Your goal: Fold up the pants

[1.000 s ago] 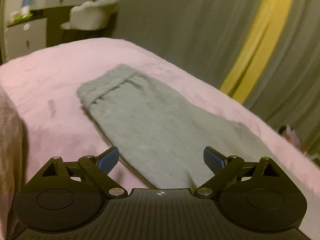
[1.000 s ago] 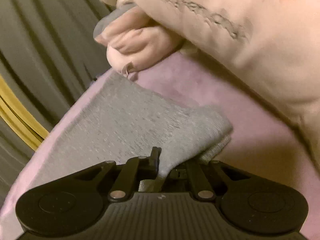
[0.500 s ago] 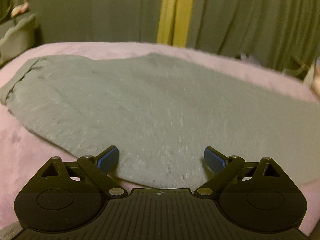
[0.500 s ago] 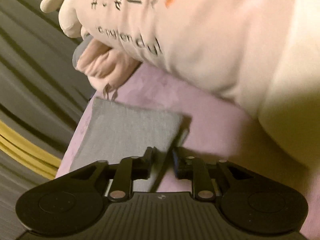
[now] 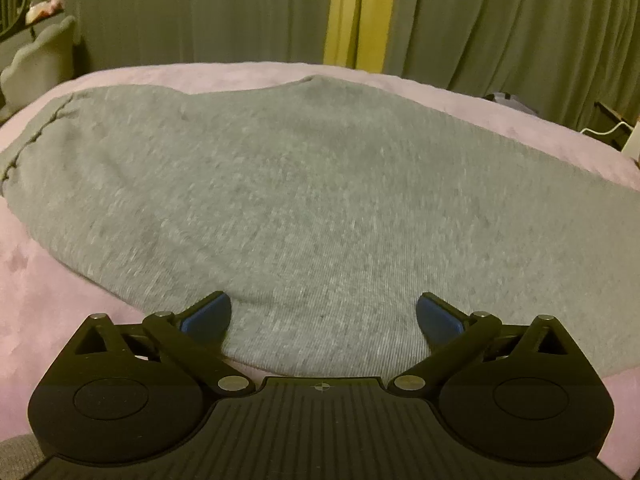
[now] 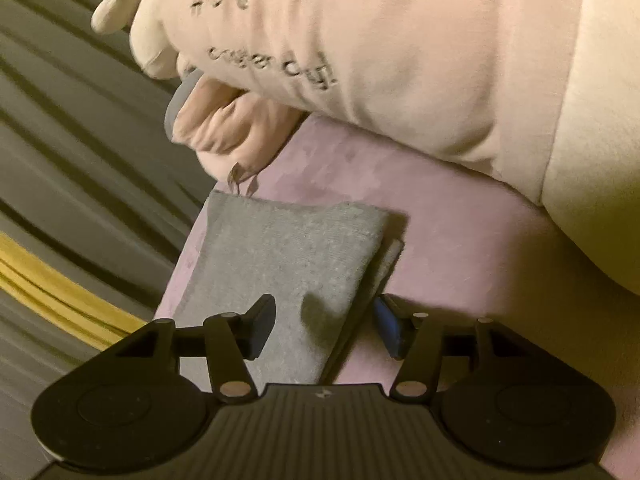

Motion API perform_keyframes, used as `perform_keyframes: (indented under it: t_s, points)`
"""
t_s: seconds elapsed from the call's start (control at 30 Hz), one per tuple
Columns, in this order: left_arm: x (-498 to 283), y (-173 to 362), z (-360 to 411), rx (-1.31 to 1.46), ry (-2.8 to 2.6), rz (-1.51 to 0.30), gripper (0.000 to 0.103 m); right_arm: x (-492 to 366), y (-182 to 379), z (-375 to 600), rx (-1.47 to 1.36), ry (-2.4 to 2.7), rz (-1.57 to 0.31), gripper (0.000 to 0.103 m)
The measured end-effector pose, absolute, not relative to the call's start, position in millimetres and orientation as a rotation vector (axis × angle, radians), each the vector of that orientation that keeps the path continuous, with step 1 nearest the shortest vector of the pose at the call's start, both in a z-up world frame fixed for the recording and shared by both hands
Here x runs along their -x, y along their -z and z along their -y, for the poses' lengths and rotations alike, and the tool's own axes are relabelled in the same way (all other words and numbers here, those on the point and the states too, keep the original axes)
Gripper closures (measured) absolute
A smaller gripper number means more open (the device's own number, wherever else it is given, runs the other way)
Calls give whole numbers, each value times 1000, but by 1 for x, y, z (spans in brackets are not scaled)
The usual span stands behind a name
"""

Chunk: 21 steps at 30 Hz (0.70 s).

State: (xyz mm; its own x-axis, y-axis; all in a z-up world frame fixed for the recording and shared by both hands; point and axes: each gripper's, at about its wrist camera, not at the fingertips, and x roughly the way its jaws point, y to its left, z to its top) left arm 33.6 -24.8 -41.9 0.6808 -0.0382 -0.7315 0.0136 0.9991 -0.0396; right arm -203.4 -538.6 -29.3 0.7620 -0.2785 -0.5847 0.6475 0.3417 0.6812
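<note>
The grey knitted pants point(image 5: 320, 208) are lying flat across the pink plush bed cover point(image 5: 48, 288). The left gripper point(image 5: 323, 316) is hovering over their near edge, its jaws opening wide and pressing on nothing. Only the right wrist view is showing the leg end beside a cream plush toy with printed lettering point(image 6: 400, 60); there the right gripper point(image 6: 324, 328) is opening, the released cloth edge lying between its blue pads point(image 6: 386, 320). Only the left view is showing the olive curtains with a yellow stripe point(image 5: 348, 12).

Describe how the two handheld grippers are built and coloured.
Both match: the left gripper and the right gripper have a black ribbed body with a small crosshair mark, round black discs at either side, black linkage arms with silver pivot pins, and fingers tipped with blue pads.
</note>
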Motion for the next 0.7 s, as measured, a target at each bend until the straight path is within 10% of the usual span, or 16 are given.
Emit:
perform_keyframes:
  t_s: [0.6,0.7]
  points:
    - [-65,19,69,-81,91,-606,1,95,1,413,-695,364,-615,63]
    - [-97,34,73,-73,91,-644,23,89,12,418,-681,422,-624,64]
